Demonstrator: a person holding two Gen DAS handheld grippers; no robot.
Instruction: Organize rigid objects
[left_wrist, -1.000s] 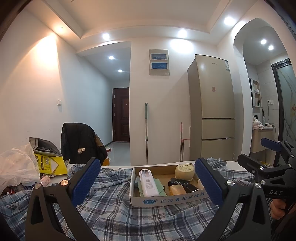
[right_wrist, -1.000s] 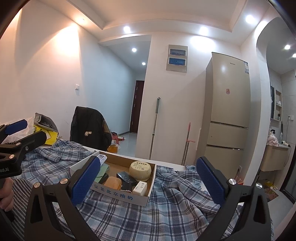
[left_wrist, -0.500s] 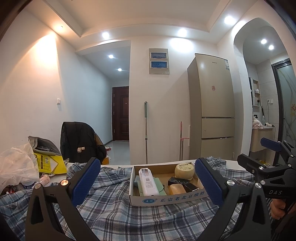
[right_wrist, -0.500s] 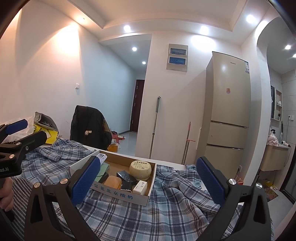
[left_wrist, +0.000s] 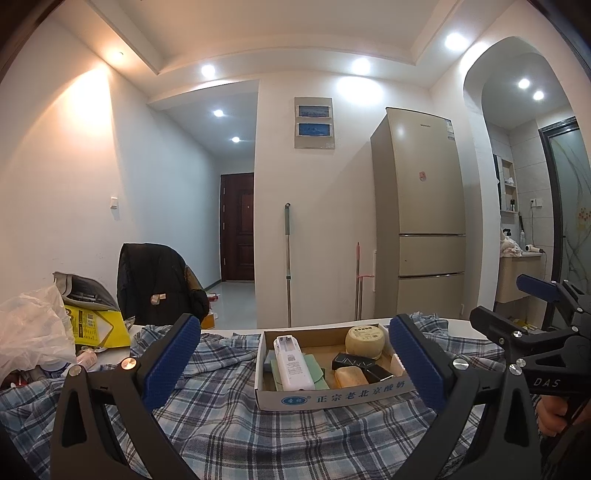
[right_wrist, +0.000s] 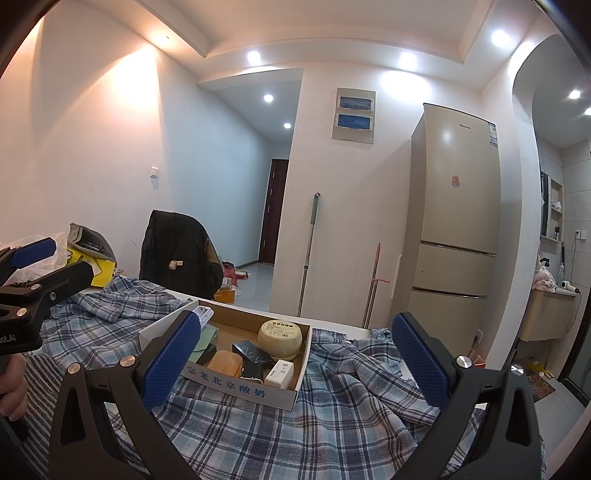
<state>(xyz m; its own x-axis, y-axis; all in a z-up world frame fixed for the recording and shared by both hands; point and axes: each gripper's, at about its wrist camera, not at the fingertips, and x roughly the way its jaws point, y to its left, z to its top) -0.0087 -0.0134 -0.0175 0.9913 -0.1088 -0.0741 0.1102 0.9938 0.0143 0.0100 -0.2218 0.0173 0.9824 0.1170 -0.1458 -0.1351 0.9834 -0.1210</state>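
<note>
On worktop: cardboard box (left_wrist: 332, 395) holding white remote (left_wrist: 293, 363), round tub (left_wrist: 365, 341).
Handling: remote likely light, stiff; grip across mid-body.
Left tongs (left_wrist: 291, 363): wide apart, empty.
Right tongs (right_wrist: 295, 360): wide apart, empty.

White walls, recessed ceiling lights (left_wrist: 208, 70); beige fridge (left_wrist: 421, 214) beside archway.
</note>
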